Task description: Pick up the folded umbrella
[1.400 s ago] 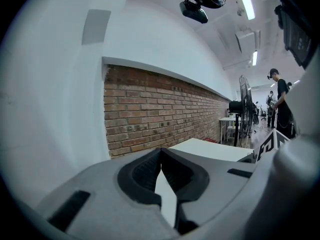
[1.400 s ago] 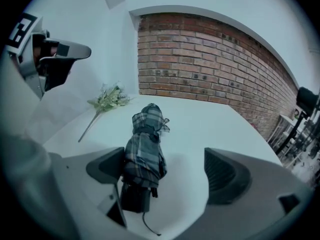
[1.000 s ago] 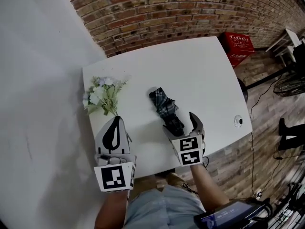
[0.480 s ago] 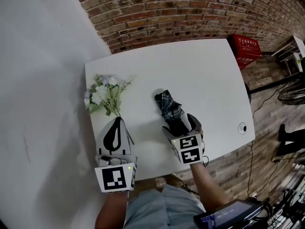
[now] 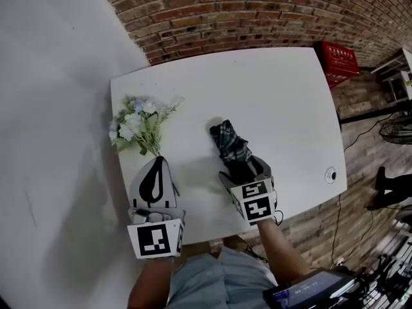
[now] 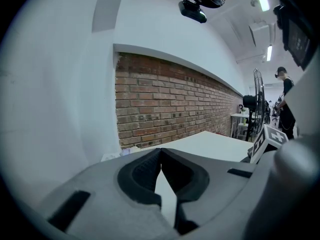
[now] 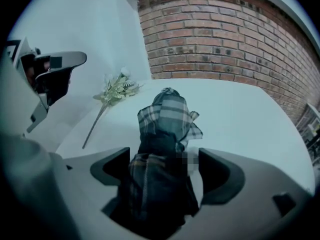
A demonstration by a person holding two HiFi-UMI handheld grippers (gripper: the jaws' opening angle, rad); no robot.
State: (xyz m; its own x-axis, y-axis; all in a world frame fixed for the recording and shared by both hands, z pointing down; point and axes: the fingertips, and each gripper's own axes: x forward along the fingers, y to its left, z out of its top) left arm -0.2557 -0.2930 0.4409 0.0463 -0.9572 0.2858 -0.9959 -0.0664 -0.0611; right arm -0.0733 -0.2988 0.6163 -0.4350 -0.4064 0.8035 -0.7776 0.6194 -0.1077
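Fingers of right gripper: spread but closing, astride the near, dark end of the folded umbrella. A strip of table showed beside one pad, so no firm pinch yet. A second before, they stood wider and further back; since then they had settled over that end. Umbrella: flat on white table, near its front edge. Left gripper: tips pressed together, empty, near flower bunch. Judgement: grasp imminent, lift not begun.
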